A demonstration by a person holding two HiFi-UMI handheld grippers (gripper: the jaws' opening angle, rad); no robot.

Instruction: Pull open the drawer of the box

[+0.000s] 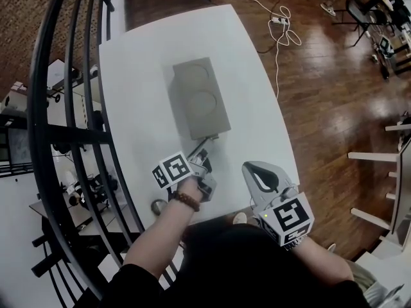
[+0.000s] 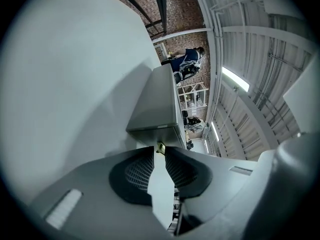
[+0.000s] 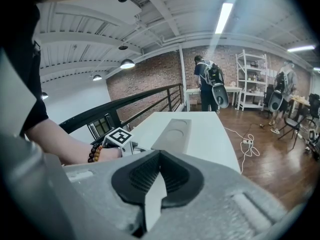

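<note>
The left gripper (image 1: 204, 148) (image 2: 160, 152) is clenching its jaws on a small yellowish pull (image 2: 160, 147), which seems to be the drawer's handle, though it is too small to tell for sure. It is pressing right up against the near end of the grey box (image 1: 200, 98) (image 2: 157, 104). The box is lying lengthwise in the middle of the white table (image 1: 148, 63), with two round recesses in its top. The right gripper (image 1: 255, 169) (image 3: 159, 156) is hovering clenched and empty over the table's near edge, just beside the left one and apart from the box.
</note>
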